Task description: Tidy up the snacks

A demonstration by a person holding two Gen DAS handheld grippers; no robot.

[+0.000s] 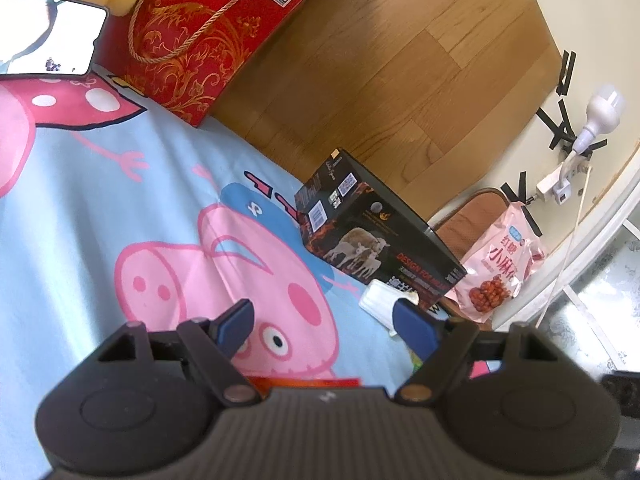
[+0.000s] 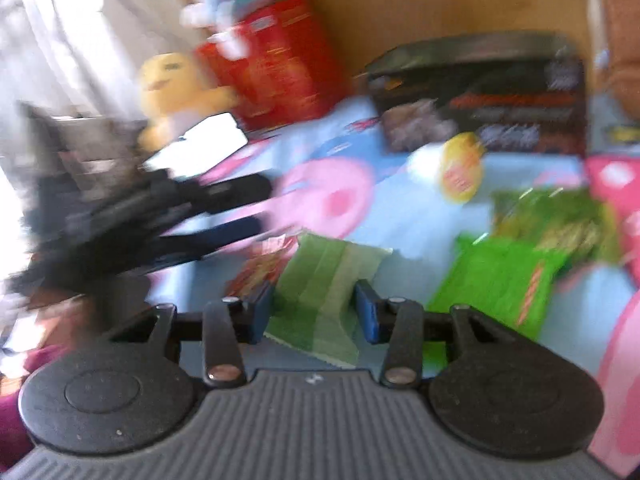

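Observation:
In the right wrist view, which is blurred, my right gripper (image 2: 314, 312) has a pale green snack packet (image 2: 320, 280) between its blue pads, which sit against the packet's edges. A bright green packet (image 2: 496, 284), a darker green bag (image 2: 560, 220), a red packet (image 2: 260, 268) and a yellow-and-white round pack (image 2: 456, 168) lie on the cartoon blanket (image 2: 420, 216). My left gripper (image 2: 260, 208) reaches in from the left. In the left wrist view, the left gripper (image 1: 324, 324) is open over the blanket (image 1: 120, 200) with nothing between its fingers. An orange-red packet (image 1: 304, 381) peeks out under it.
A black box (image 1: 372, 236) stands on the blanket's edge, with a small white packet (image 1: 378, 300) in front and a pink snack bag (image 1: 500, 268) beside it. A red gift box (image 1: 200, 40) and plush toys (image 2: 176, 88) sit at the back. Wooden floor (image 1: 380, 80) lies beyond.

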